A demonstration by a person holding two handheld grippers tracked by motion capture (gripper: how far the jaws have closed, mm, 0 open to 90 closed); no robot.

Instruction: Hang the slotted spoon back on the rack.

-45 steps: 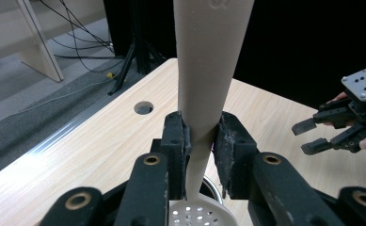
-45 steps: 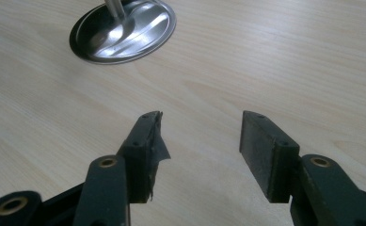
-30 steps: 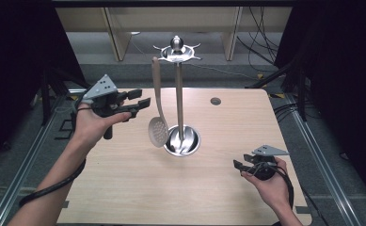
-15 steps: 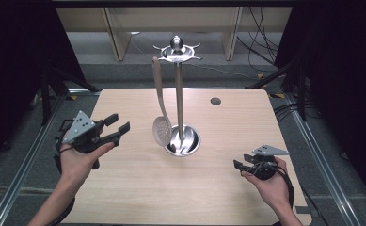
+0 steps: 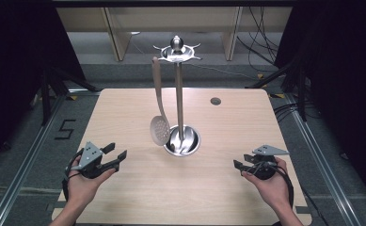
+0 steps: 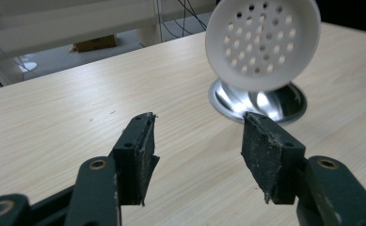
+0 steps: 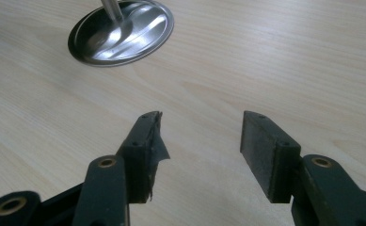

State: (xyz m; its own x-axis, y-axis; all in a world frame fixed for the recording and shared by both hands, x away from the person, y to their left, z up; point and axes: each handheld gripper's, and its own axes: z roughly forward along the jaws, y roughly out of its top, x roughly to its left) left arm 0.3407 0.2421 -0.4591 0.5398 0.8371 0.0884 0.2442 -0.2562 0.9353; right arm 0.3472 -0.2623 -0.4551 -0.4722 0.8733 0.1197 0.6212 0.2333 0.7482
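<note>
Hanging from the top ring of the stand point(image 5: 179, 101), the skimmer point(image 5: 158, 106) has its perforated bowl just beside the steel base in the high view, with nothing gripping it. The left gripper point(image 5: 116, 154) sits low at the near left of the table point(image 5: 227, 136), jaws wide and empty; the right gripper point(image 5: 239, 165) rests at the near right, also spread with nothing between. In the left gripper view the skimmer's bowl point(image 6: 262, 43) fills the space ahead, well apart from the parted pads. The right gripper view looks over bare wood toward the base point(image 7: 122, 32). The hanging seems done, I judge; what remains is a rest, or a reach for another utensil.
</note>
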